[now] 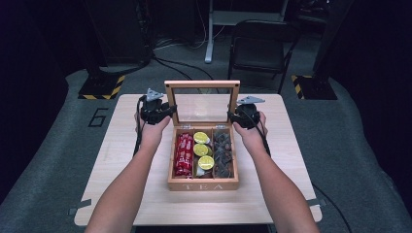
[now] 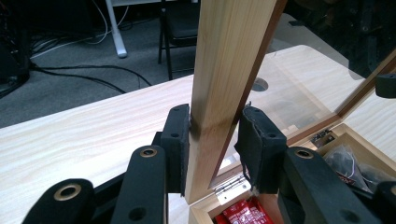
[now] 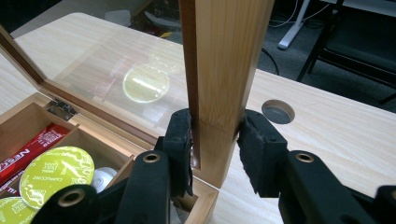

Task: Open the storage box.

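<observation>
1. Wooden tea box (image 1: 203, 185) in the middle of the pale table (image 1: 291, 160), with its glass lid (image 1: 202, 103) standing up.
2. Smooth light wood, square frame, clear pane.
3. Left gripper (image 1: 171, 112) clamped on the lid's left side.
4. Right gripper (image 1: 231, 116) clamped on the lid's right side.

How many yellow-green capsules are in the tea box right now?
3, stacked front to back in the middle compartment of the tea box: back, middle, front. More may lie underneath.
</observation>
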`<state>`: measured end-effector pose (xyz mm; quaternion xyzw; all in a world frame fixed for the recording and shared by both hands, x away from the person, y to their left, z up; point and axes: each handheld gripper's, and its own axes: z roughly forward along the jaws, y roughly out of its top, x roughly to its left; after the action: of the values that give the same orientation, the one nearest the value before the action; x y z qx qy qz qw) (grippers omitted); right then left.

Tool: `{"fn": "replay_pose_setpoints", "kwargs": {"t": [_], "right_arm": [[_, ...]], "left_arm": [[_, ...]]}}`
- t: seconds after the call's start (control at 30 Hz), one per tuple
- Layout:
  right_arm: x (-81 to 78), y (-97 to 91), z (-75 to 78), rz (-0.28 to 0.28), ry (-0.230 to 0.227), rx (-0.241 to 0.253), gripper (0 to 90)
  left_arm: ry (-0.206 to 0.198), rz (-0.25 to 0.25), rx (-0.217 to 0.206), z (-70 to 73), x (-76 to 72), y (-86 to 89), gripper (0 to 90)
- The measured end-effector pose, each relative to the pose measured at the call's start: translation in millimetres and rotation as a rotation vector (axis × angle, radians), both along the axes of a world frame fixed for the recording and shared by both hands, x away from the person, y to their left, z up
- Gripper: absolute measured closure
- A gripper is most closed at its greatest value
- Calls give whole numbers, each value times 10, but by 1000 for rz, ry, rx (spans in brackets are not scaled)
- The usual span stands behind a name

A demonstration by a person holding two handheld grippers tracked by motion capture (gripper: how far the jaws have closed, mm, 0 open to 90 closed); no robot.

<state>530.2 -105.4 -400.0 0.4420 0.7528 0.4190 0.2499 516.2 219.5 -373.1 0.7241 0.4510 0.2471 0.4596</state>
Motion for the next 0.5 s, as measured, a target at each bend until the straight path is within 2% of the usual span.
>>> {"fn": "replay_pose_setpoints", "kwargs": {"t": [0.17, 0.23, 0.5], "right_arm": [[16, -6, -22, 0, -2, 4, 638], [21, 5, -50, -7, 20, 0, 629], [53, 15, -92, -7, 16, -18, 640]], "left_arm": [[7, 5, -3, 6, 20, -2, 644], [10, 12, -9, 4, 27, -8, 644], [9, 23, -19, -1, 41, -17, 645]]}}
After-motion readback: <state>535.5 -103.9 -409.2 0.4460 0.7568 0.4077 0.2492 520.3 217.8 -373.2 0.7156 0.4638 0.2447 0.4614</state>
